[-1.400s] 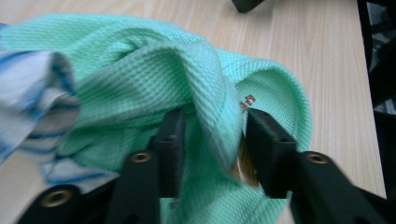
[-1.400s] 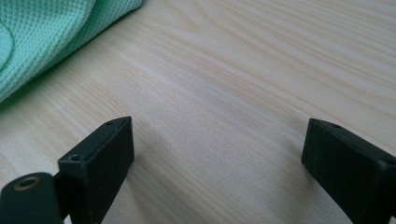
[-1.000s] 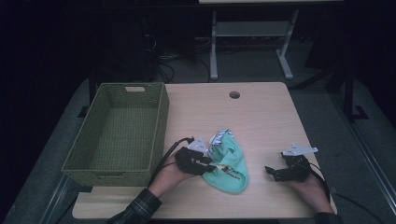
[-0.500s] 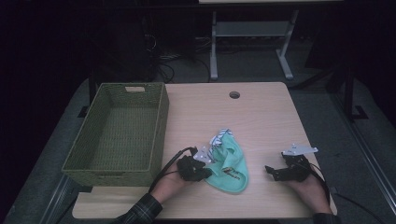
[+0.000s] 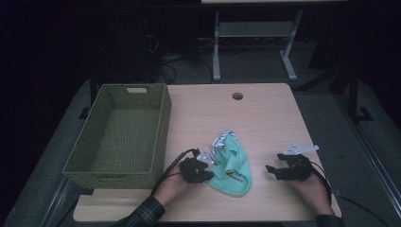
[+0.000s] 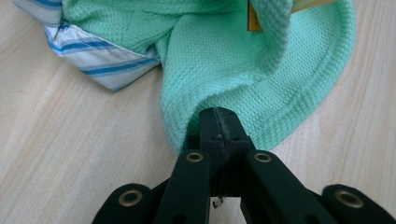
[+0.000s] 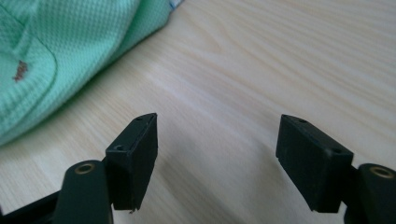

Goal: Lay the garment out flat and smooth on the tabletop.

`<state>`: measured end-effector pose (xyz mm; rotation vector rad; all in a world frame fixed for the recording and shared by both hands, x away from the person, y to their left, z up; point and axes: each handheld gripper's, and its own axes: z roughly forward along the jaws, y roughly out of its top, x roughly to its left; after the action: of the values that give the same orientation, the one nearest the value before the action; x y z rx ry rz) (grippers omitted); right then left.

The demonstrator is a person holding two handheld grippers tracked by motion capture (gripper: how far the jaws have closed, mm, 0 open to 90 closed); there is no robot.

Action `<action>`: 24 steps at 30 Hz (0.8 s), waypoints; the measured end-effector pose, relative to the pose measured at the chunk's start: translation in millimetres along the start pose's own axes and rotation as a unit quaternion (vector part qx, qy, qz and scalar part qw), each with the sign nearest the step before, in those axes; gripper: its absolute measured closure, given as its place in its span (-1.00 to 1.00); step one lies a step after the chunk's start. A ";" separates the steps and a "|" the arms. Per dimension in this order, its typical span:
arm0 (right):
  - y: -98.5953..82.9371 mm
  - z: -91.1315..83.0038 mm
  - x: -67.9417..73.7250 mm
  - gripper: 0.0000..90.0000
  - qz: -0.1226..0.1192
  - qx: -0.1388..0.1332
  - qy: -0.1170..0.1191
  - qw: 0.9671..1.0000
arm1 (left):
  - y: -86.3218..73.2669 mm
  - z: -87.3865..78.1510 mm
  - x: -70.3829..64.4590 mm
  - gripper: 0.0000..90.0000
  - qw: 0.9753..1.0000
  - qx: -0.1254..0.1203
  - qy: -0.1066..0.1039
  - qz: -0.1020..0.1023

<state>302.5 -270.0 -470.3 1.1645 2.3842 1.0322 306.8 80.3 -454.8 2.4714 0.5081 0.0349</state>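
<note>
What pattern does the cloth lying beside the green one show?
White with blue stripes: the striped cloth shows best in the left gripper view.

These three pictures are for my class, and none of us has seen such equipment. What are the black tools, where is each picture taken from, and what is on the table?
A person holds a hand-held claw in each hand. The high view looks down on the pale wooden table. The other two pictures come from cameras riding on each claw. The left claw is shut on the edge of a mint-green waffle-knit cloth, which lies on a white cloth with blue stripes. The right claw is open over bare wood. An empty green woven basket stands on the left.
</note>
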 end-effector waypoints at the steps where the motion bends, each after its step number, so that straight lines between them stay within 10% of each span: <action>1: 2.8 0.2 0.6 -0.28 0.001 -0.001 0.003 1.000 | 0.4 -0.3 -0.2 0.99 1.000 0.003 0.001 0.002; 24: 83.3 18.1 3.6 0.34 -0.035 -0.045 0.061 0.996 | 2.3 -1.1 2.4 0.99 1.000 0.017 -0.003 -0.008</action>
<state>356.9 -224.0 -423.4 1.0057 2.4234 1.2062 309.7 80.0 -452.8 2.4996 0.5294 0.0131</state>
